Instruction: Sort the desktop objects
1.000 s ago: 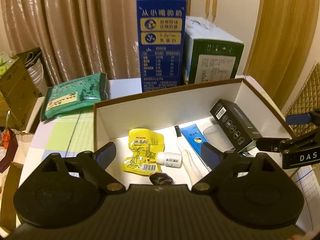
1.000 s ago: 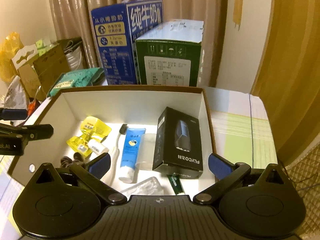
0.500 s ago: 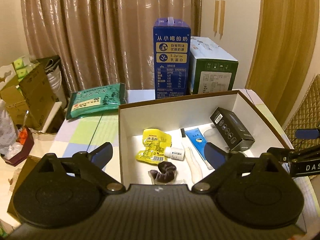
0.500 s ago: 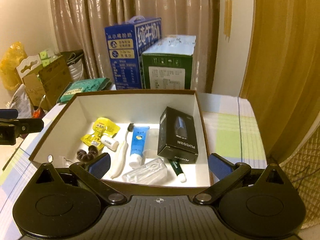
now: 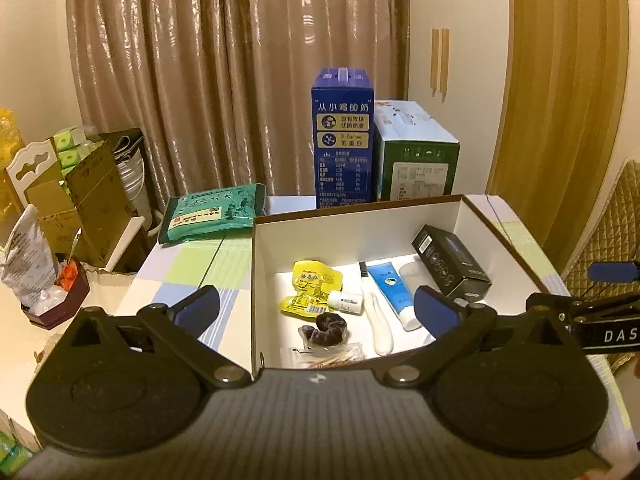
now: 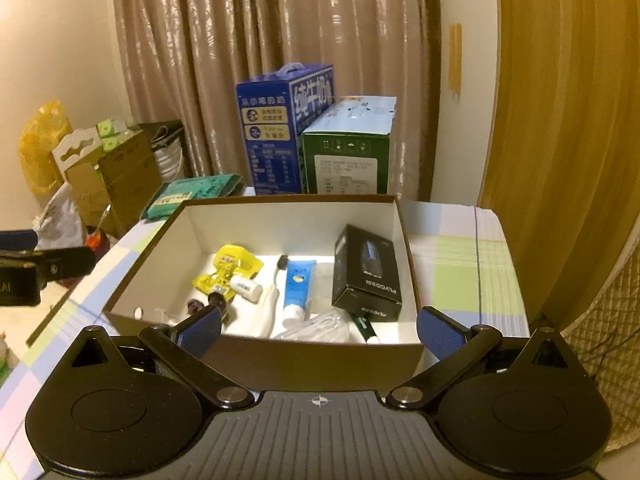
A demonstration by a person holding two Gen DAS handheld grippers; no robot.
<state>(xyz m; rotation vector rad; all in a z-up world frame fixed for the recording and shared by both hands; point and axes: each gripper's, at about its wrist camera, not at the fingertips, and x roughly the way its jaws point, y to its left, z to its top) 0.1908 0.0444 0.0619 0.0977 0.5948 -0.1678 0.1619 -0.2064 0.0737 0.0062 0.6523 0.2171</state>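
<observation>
Progress: by my judgement the sorting is nearly or fully done; every small item in view lies inside the box, and only large packages stand outside it on the tabletop [image 6: 460,252].
Left gripper [image 5: 316,308]: fingers spread wide and empty, hovering at the near-left corner of the box.
Right gripper [image 6: 318,326]: fingers likewise released, holding nothing, hovering before the near wall.
Box [image 6: 320,364]: shallow rigid cardboard tray, brown outside, matte white inside, open top.
Milk carton [image 5: 343,140]: tall blue printed case with a handle, behind the box.
Green carton [image 5: 416,168]: squat, glossy, beside the blue one.
Green packet [image 5: 212,214]: soft foil pouch, flat on the checked cloth left of the box.
Black carton [image 6: 368,274]: slim printed case leaning on the right wall.
Blue tube [image 6: 298,288]: squeezable plastic, cap toward the camera.
Yellow sachet [image 5: 312,288]: crinkled film, spouted.
Toothbrush [image 5: 376,320]: white handle, dark bristles.
Small bottle [image 5: 346,301]: white, labelled, lying on its side.
Hair tie [image 5: 326,326]: dark, ruffled fabric ring.
</observation>
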